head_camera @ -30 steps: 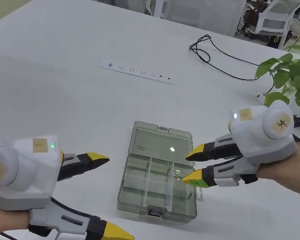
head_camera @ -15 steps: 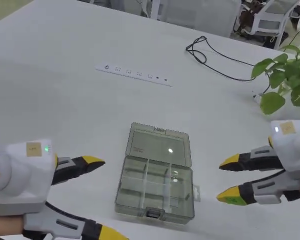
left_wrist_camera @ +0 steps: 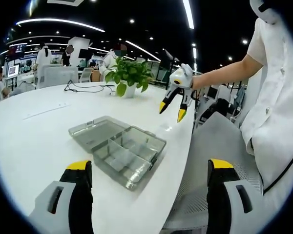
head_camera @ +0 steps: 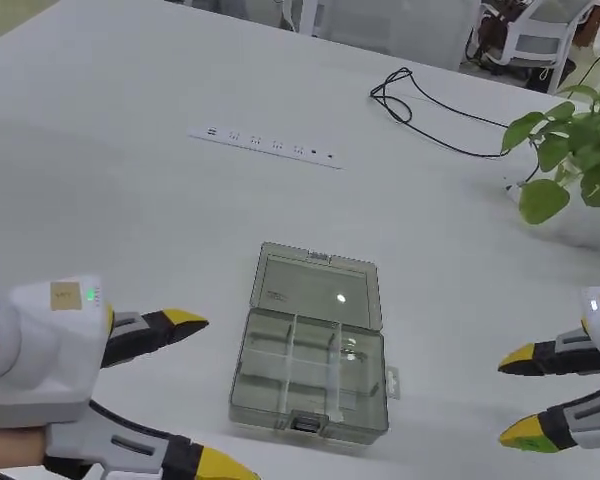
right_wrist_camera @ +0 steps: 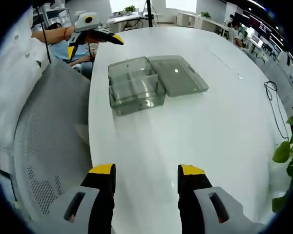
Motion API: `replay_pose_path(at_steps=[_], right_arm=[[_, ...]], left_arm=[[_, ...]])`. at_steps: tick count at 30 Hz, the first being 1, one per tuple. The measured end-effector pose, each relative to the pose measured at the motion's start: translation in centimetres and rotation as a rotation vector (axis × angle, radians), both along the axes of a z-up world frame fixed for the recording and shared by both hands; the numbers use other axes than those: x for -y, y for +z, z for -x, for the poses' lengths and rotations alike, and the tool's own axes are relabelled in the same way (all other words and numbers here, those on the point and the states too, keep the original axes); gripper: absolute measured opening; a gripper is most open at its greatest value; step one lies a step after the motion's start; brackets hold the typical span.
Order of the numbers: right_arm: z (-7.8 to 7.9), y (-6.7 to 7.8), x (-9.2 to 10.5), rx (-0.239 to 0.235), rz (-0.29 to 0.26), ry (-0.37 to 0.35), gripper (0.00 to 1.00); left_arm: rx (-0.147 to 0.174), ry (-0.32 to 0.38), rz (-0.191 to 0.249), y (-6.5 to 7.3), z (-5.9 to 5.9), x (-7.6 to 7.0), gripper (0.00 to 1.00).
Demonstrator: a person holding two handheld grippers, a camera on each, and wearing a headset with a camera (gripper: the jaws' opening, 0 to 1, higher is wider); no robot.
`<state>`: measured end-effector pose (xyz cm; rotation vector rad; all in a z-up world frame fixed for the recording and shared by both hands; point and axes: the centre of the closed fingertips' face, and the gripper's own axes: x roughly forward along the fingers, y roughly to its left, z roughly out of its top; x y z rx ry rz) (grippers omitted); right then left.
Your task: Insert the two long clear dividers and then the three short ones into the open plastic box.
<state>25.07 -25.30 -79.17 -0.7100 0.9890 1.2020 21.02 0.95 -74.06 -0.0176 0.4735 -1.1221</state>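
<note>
Head view: the open plastic box point(head_camera: 310, 375) sits on the white surface point(head_camera: 130, 200), its lid point(head_camera: 318, 288) lying flat behind. Clear dividers point(head_camera: 292, 352) stand inside in a grid; I can't count them. My left hand-held gripper point(head_camera: 218, 395) and right hand-held gripper point(head_camera: 513, 398) flank it, both gaping and empty, probably to leave it unobstructed.

Left gripper view: jaws wide, box just ahead.

Right gripper view: jaws parted on nothing, box well ahead.

A broad glossy white table point(head_camera: 110, 180) carries a long white power strip point(head_camera: 265, 146), a looped black cable point(head_camera: 392, 105) and a leafy green plant point(head_camera: 570, 150) near its far right edge. White office chairs point(head_camera: 525, 40) stand beyond it. A grey mesh chair point(right_wrist_camera: 49, 141) sits at the near side, under long bright ceiling strip lights point(left_wrist_camera: 188, 12).
</note>
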Motion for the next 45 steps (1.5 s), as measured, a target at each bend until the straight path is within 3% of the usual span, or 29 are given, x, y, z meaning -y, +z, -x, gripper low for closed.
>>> replay_pose_path(at_steps=[12, 20, 32, 39, 45], right_arm=[[0.3, -4.1, 4.0, -0.001, 0.191, 0.097, 0.5], [-0.2, -6.1, 5.3, -0.002, 0.227, 0.118, 0.47], [-0.9, -6.5, 6.0, 0.014, 0.243, 0.13, 0.41], [-0.9, -6.6, 6.2, 0.017, 0.25, 0.138, 0.33], [-0.9, -6.6, 6.2, 0.018, 0.256, 0.131, 0.33]], left_arm=[[-0.007, 0.005, -0.003, -0.1, -0.2, -0.1, 1.0], [-0.01, 0.008, -0.003, -0.1, -0.3, -0.1, 1.0], [-0.004, 0.003, -0.002, 0.1, -0.5, 0.1, 1.0], [-0.004, -0.002, -0.003, 0.1, -0.3, 0.1, 1.0], [-0.004, -0.001, -0.005, 0.0, -0.3, -0.1, 1.0]])
